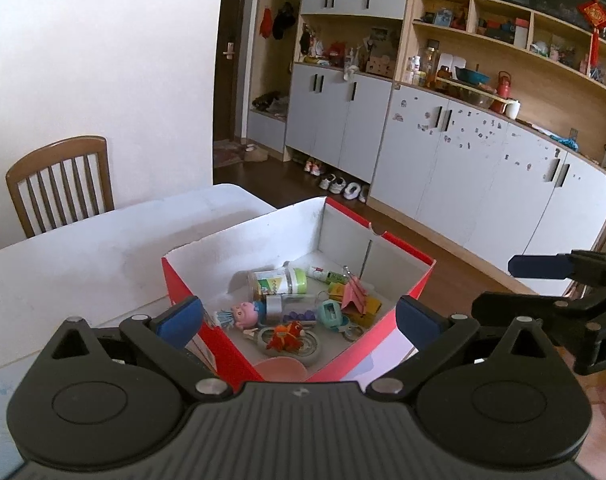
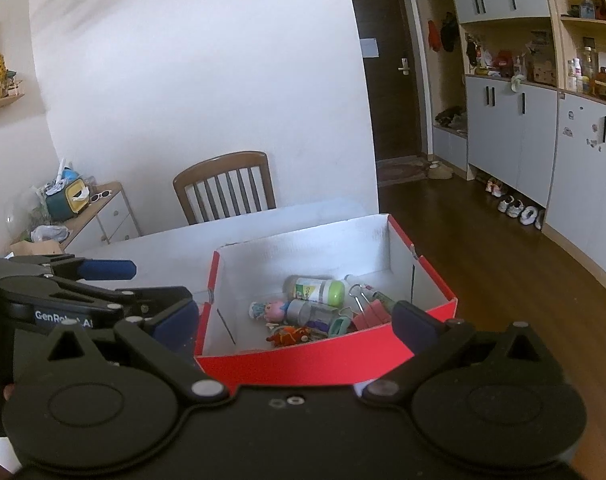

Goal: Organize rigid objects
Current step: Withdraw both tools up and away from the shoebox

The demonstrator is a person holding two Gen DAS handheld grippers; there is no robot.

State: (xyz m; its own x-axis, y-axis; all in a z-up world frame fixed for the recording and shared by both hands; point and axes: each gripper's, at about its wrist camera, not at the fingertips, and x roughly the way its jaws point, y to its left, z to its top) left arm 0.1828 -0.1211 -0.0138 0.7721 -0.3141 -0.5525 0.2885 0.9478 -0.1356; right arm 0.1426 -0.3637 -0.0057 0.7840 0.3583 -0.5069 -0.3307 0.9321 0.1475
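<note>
A red cardboard box with a white inside stands on the white table. It holds small items: a green-capped bottle, a pink pig doll, an orange toy, a teal sharpener and a pink binder clip. My left gripper hovers open over the box's near corner, holding nothing. My right gripper stands open before the box's red front wall, also holding nothing. Each gripper shows in the other's view: the right gripper and the left gripper.
A wooden chair stands behind the table by the white wall. Grey cabinets with cluttered shelves line the right side above a dark wood floor. A small side cabinet with clutter sits at the left.
</note>
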